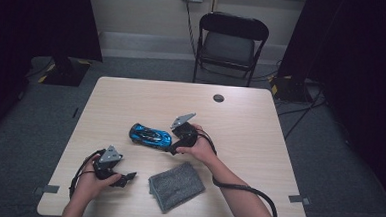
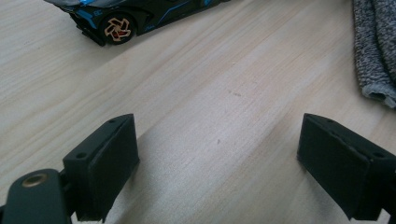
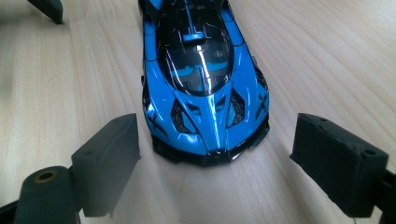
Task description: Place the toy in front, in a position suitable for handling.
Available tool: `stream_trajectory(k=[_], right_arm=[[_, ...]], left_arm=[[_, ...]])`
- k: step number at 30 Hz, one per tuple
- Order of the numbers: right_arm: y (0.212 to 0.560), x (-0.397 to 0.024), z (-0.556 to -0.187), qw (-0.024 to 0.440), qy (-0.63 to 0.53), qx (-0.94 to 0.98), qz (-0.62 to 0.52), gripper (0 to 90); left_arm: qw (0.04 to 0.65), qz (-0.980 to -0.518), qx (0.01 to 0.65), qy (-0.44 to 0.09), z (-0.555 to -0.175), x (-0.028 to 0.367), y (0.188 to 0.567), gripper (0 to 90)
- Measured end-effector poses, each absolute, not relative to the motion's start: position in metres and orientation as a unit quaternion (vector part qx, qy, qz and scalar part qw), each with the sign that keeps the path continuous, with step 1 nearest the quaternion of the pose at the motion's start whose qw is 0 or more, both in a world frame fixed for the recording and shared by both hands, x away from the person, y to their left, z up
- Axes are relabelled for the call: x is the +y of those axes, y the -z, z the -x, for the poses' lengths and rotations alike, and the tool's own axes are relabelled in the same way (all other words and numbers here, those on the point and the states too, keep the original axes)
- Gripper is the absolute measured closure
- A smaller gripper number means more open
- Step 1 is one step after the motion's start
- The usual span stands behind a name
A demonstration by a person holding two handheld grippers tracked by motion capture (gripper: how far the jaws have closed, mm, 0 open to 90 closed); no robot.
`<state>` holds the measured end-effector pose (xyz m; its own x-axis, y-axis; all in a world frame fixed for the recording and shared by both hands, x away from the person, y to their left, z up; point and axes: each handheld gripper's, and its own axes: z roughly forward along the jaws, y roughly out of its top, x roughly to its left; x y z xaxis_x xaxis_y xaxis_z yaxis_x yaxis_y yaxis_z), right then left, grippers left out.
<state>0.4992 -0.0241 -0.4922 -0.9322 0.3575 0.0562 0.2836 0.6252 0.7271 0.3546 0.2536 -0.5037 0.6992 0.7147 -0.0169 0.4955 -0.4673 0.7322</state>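
A blue and black toy car stands on the wooden table near its middle. My right gripper is just right of the car and points at it. In the right gripper view the car faces me nose first, and my right gripper is open with one jaw on each side of the nose, not touching it. My left gripper rests near the front left of the table, open over bare wood. The car's wheel and side lie ahead of it.
A folded grey cloth lies near the front edge between my hands; its edge is to the right of the left jaws. A round grommet is set in the far part of the table. A black chair stands behind it.
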Motion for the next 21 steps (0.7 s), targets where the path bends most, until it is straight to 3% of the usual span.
stream_trajectory(k=[21], right_arm=[[0.494,-0.007,-0.505,0.045,-0.393,0.904,-0.162,14.1]], left_arm=[[0.37,-0.846,0.355,-0.147,-0.356,0.253,0.504,10.8]])
